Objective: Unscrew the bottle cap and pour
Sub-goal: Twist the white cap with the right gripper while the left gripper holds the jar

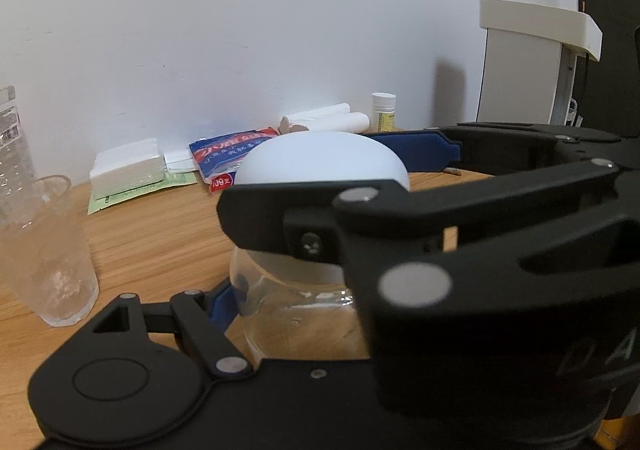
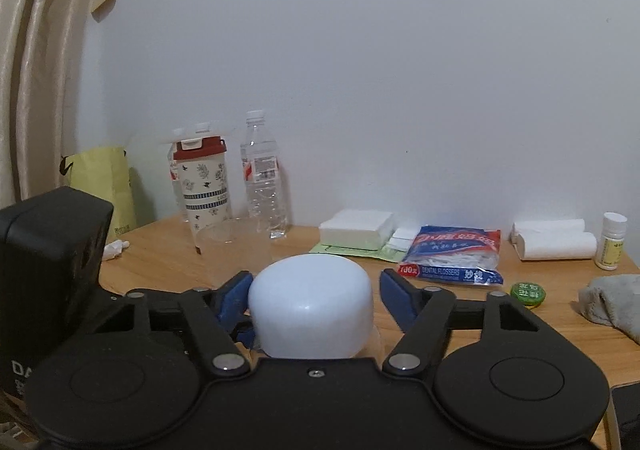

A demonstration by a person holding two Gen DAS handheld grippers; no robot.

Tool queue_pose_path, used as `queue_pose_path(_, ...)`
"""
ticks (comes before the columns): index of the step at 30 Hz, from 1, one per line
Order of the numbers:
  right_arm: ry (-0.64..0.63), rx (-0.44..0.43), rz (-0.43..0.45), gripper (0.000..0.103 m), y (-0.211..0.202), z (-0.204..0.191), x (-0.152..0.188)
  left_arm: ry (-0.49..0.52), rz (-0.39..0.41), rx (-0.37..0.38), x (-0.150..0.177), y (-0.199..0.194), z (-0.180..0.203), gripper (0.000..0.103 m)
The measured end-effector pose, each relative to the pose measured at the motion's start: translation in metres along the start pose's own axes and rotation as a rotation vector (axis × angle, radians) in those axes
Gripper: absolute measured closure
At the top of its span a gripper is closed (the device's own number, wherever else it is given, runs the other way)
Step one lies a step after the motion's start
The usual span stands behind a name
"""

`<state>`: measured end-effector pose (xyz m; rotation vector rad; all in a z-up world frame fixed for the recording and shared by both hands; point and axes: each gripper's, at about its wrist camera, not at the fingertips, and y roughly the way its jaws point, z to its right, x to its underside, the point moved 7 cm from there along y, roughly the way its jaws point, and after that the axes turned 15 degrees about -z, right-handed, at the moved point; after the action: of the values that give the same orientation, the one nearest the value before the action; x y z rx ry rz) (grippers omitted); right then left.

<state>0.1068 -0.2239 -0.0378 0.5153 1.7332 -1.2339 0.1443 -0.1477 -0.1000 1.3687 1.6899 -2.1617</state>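
In the left wrist view my left gripper is shut on the shoulder of a clear bottle. Its blue left pad presses the bottle's side, while its right finger is hidden. The bottle wears a white domed cap. My right gripper reaches in from the right with its fingers around that cap. In the right wrist view the white cap sits between the blue pads of my right gripper. The left pad is against it, and a thin gap shows at the right pad. A clear plastic cup stands left of the bottle.
The wooden table carries a water bottle, a floral tumbler, a yellow bag, a napkin stack, a flosser bag, paper rolls, a pill bottle, a green lid and a grey cloth. A white wall stands behind.
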Motion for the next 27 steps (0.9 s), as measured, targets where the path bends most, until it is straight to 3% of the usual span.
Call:
queue_pose_path(7,-0.063,-0.069,-0.025,0.034,-0.003,0.002,-0.001,0.037,-0.014,0.013,0.001,0.0,0.001,0.024)
queue_pose_path(12,-0.127,-0.18,-0.042,0.034,-0.002,0.008,-0.003,0.061,-0.018,0.049,0.002,-0.001,-0.003,0.024)
queue_pose_path(19,-0.193,-0.268,-0.07,0.034,0.002,0.01,-0.006,0.109,-0.026,0.091,0.003,-0.003,-0.006,0.024)
queue_pose_path(27,-0.224,-0.324,-0.079,0.034,0.004,0.012,-0.007,0.132,-0.029,0.113,0.004,-0.004,-0.008,0.024)
